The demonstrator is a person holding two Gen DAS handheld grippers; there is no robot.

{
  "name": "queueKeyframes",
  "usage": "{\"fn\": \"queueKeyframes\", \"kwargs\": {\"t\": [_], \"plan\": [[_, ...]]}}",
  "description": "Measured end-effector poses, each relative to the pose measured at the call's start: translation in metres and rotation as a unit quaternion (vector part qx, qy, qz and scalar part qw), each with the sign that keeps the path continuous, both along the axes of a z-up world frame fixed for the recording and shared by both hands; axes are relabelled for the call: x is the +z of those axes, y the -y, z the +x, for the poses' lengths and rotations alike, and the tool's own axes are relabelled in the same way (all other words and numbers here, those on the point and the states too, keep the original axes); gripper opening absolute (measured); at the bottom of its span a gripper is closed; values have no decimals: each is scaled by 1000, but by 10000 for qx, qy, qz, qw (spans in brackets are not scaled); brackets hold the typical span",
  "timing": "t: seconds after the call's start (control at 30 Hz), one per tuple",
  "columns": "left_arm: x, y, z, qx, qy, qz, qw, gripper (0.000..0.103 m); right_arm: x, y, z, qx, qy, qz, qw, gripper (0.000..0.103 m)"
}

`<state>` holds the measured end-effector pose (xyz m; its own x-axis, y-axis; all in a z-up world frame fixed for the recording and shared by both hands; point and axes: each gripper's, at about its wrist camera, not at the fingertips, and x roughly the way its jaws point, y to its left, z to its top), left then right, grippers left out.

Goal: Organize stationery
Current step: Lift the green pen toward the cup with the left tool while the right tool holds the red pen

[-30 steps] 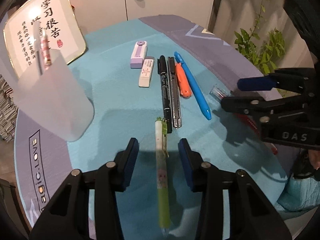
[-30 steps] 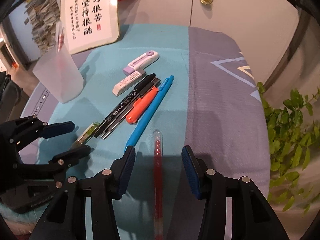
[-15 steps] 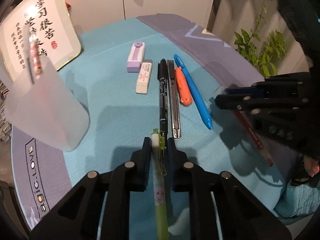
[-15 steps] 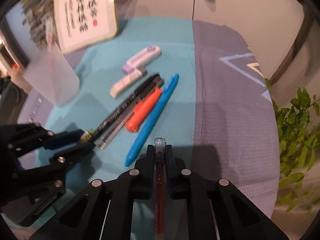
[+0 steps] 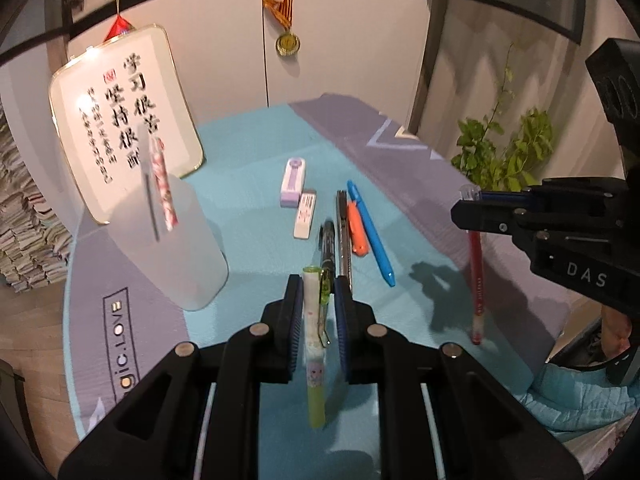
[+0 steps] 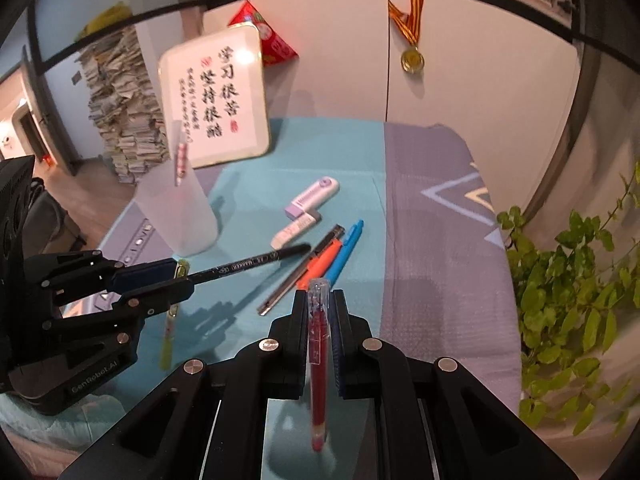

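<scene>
My left gripper [image 5: 317, 286] is shut on a green pen [image 5: 314, 344], lifted off the teal cloth and hanging tip down. My right gripper [image 6: 319, 298] is shut on a red pen [image 6: 319, 360], also raised; the same red pen [image 5: 476, 280] shows in the left wrist view under the right gripper [image 5: 466, 206]. A frosted cup [image 5: 176, 240] with a pink pen [image 5: 162, 184] stands at the left. On the cloth lie a black marker [image 6: 256, 262], a utility knife [image 6: 300, 276], an orange pen [image 6: 324, 260], a blue pen [image 6: 344, 252] and two erasers [image 6: 312, 198].
A framed calligraphy board [image 6: 218, 96] leans at the back behind the cup [image 6: 176, 208]. A green plant [image 6: 572, 300] stands off the table's right edge. A medal [image 5: 287, 42] hangs on the cabinet. Stacked papers [image 6: 120, 108] rise at the left.
Both grippers closed on their pens, the left on the green one and the right on the red one, then lifted them off the cloth. The black marker's near end shifted aside.
</scene>
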<state>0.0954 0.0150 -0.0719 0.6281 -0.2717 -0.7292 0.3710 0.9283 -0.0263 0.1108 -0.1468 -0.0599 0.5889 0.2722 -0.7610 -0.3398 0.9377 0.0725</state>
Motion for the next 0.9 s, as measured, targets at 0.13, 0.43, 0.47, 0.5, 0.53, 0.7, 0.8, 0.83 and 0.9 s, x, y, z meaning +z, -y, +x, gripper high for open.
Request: {"fn": "queueKeyframes", "kwargs": {"t": [0.13,0.43,0.47,0.5,0.53,0.7,0.8,0.83,0.9], "plan": [[6,-2,-6,16,91,-65,9999,14,5,2,-7,-43,65,72,9999,11],[-4,-8,-19,-37,-88,-234,9997,14,7,6,-17,-87,51,163,9998,11],[-4,-8,-21,-44,-89,-249,9996,14,7,6,-18,-94,55,164,9998,11],[-4,-8,-23,-47,-80,-258,9996,14,7,6,-19,-97,59,165,9998,11],[-3,-9,-24,-56,-66,-272,9996,14,7,6,-18,-92,55,173,9998,11],[-4,-13,-30,-91,-53,-323,9994,14,7,6,-21,-102,49,200,9997,11],[-7,-19,-28,12,-126,-392,9992,14,8,7,-22,-132,64,218,9997,11],[-5,-20,-29,19,-96,-416,9991,14,9,8,-23,-143,80,227,9996,11],[2,-22,-35,-22,40,-487,9988,14,12,9,-26,-165,130,248,9995,11]]}}
